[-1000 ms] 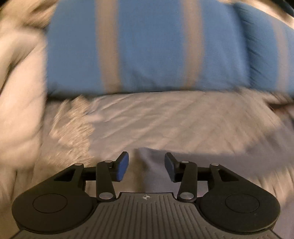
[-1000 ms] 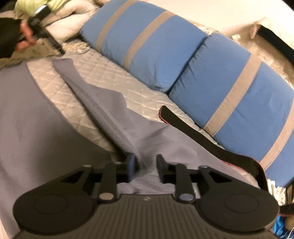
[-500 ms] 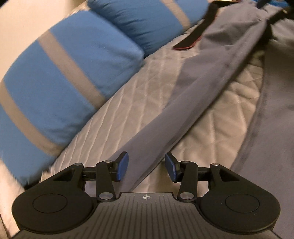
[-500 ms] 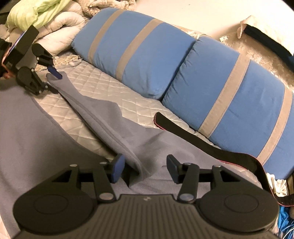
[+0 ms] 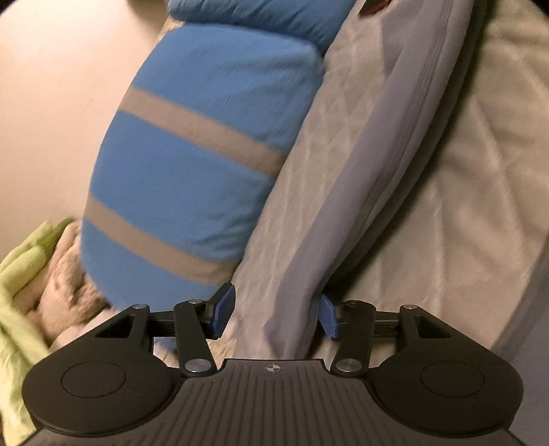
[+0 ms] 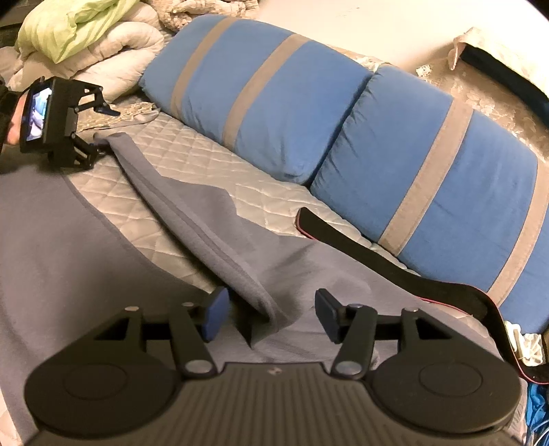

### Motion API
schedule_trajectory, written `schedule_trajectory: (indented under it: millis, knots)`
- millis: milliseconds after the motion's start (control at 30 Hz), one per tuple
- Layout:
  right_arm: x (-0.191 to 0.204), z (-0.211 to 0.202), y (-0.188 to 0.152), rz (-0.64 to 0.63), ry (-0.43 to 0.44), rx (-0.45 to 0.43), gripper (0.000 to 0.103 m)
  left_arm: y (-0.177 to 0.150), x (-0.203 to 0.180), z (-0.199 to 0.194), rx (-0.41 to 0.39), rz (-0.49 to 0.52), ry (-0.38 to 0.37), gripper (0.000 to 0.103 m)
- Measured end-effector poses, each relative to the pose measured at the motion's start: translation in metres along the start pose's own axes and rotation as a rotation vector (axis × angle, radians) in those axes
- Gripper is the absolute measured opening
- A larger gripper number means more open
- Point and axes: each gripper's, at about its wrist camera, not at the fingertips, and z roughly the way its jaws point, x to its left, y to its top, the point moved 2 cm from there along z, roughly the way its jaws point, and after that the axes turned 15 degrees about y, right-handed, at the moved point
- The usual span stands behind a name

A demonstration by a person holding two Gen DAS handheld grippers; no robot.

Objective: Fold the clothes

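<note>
Left gripper [image 5: 274, 317] is sitting spread wide, straddling the far end of the grey garment's [image 6: 219, 219] long folded strip, fabric between the pads but not pinched. Right gripper [image 6: 271, 314] is also gaping, hovering over the strip's near end where it is meeting the garment body. Garment is lying across the quilted bedspread [image 6: 192, 161], strip running diagonally between both grippers. Blue striped pillows [image 6: 343, 130] are lining the far side; a black strap [image 6: 387, 267] is lying beside them. Green cloth [image 6: 65, 27] is piled on bedding at the corner.
</note>
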Motion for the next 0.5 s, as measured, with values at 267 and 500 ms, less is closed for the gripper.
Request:
schedule_trajectory:
  millis: [267, 500]
  knots:
    - [0.002, 0.002, -0.001, -0.002, 0.0, 0.009, 0.071, -0.016, 0.01, 0.011, 0.064, -0.01, 0.041, 0.049]
    - [0.004, 0.004, -0.003, -0.04, -0.021, 0.017, 0.071, -0.023, 0.011, 0.007, -0.037, 0.003, -0.059, 0.012]
